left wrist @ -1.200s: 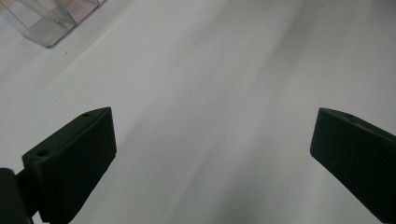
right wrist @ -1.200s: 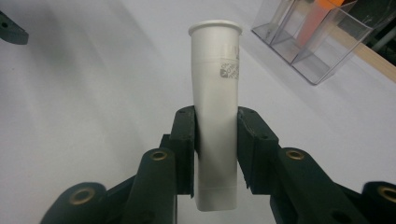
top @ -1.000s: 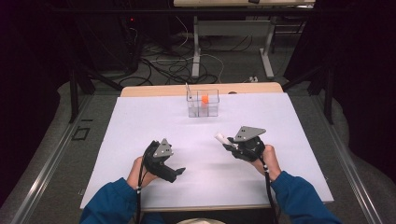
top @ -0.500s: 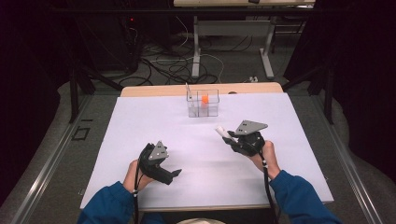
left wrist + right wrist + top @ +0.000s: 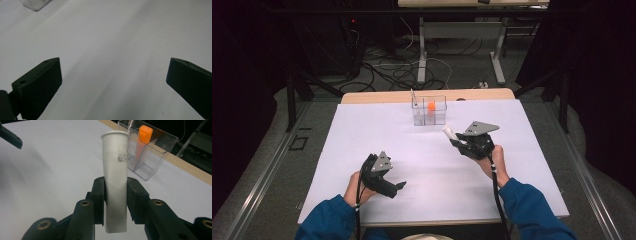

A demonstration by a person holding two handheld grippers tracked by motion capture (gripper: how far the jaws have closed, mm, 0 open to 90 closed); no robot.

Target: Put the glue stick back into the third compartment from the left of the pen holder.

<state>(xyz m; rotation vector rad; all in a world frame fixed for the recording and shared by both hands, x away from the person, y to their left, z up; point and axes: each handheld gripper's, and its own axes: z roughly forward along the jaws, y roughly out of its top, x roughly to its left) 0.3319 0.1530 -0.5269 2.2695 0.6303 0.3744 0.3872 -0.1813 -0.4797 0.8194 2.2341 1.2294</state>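
White tube (image 5: 115, 182) clamped in the right tongs (image 5: 115, 202), left tongs (image 5: 113, 85) spread and holding nothing.

Black jaws of the right tongs press on both sides of the tube's lower half; the tube stands up between them, its flared open rim on top and a small printed code on its side. Seen from the high view, the right tongs (image 5: 462, 142) hover over the counter (image 5: 362, 135) just short of a clear box (image 5: 430, 111), with the tube (image 5: 448, 133) angled toward it. One compartment of the box holds an orange piece (image 5: 143, 137). Lower left, the left tongs (image 5: 396, 189) sit low over bare white counter, well apart from the box.
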